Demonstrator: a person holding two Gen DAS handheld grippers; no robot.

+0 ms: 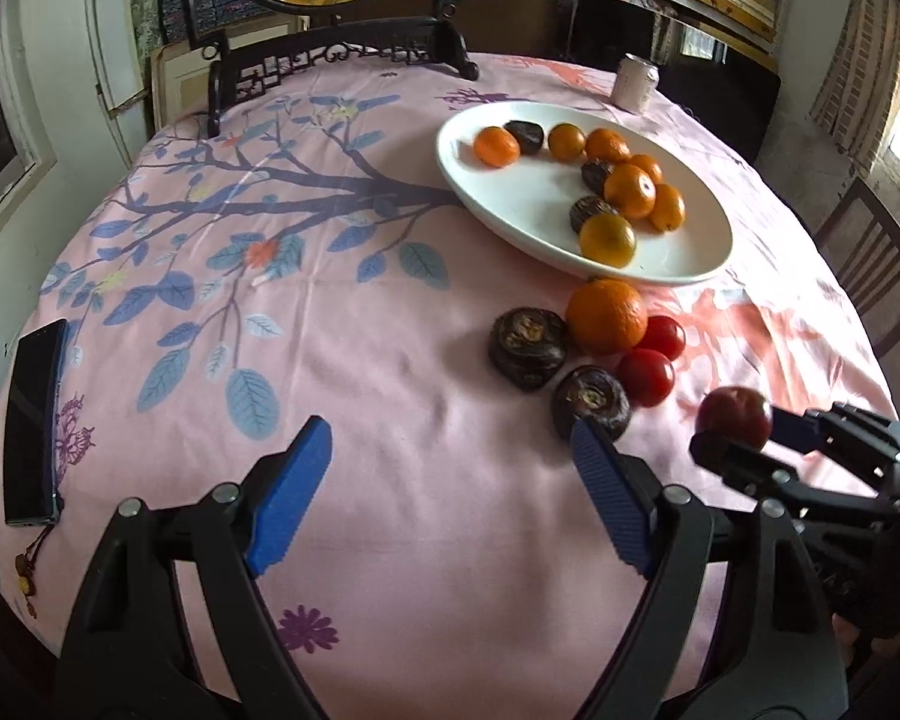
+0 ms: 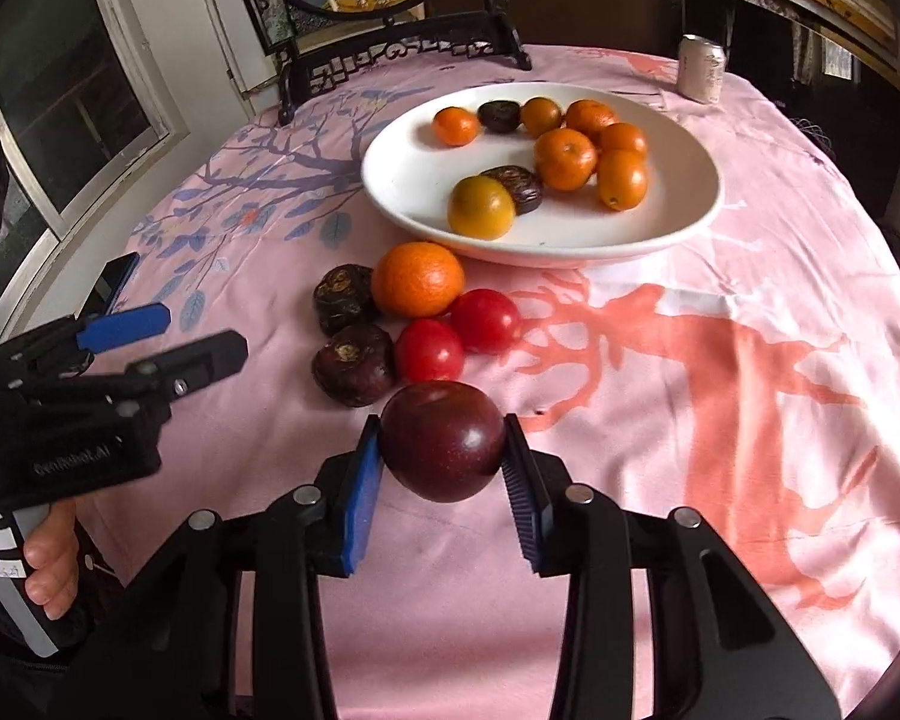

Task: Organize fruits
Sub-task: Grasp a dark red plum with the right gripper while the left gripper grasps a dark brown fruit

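The right gripper [image 2: 442, 456] pinches a dark plum [image 2: 442, 441] between its fingers; the white plate [image 2: 678, 222] lies straight ahead, beyond the loose fruit. The left gripper [image 1: 450, 504] hangs spread, empty.

The plum [image 2: 442, 443] has smooth, glossy dark-red skin. The two tomatoes [image 2: 457, 336] shine bright red, while the orange [image 2: 417, 279] beside them is matt and finely pitted. The dark chestnuts [image 2: 349, 330] look rough and wrinkled. The plate [image 2: 660, 228] is smooth, glazed white ceramic. The tablecloth [image 2: 750, 360] is soft pink printed cloth, lightly creased. The can [image 2: 701, 69] looks like dull metal. The right gripper [image 2: 444, 480] has black matt plastic arms and ribbed blue pads [image 2: 360, 498].
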